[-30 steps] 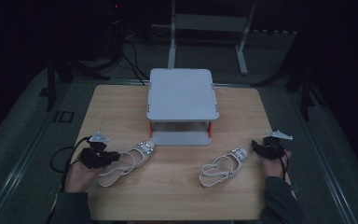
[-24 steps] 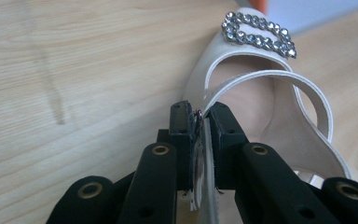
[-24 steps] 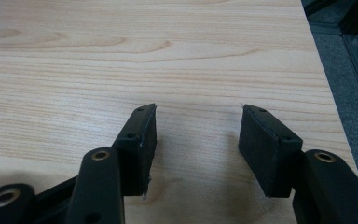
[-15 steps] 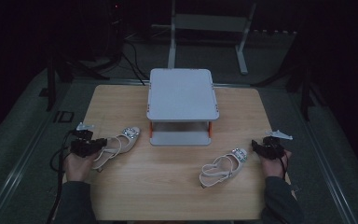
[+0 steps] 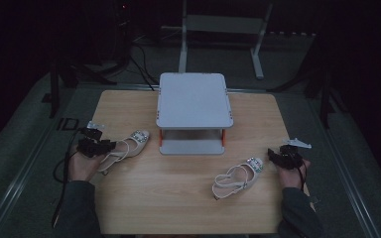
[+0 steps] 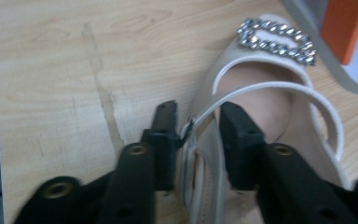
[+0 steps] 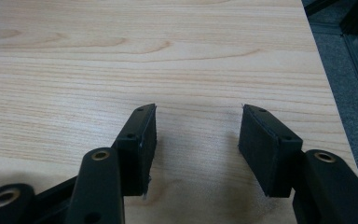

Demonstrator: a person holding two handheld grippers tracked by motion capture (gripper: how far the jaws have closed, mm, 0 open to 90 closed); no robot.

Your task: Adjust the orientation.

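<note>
The left gripper [image 6: 196, 122] had just been opening its jaws; they stood spread around the side strap of the left sandal [image 5: 129, 148], pads clear of it. That sandal lay near the table's [image 5: 178, 208] left edge, toe pointing toward the grey two-tier rack [image 5: 194, 101]. The right gripper [image 7: 198, 128] sat spread over bare wood at the right edge, just beside the right sandal [image 5: 238, 177]

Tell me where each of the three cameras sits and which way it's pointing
High view: above the person's side, facing forward and down on the table; both forearms enter below.
Left gripper view: on the left gripper, jaws just opened, astride the left sandal strap.
Right gripper view: on the right gripper, open over bare wood.
Shared: that sandal in high view.
</note>
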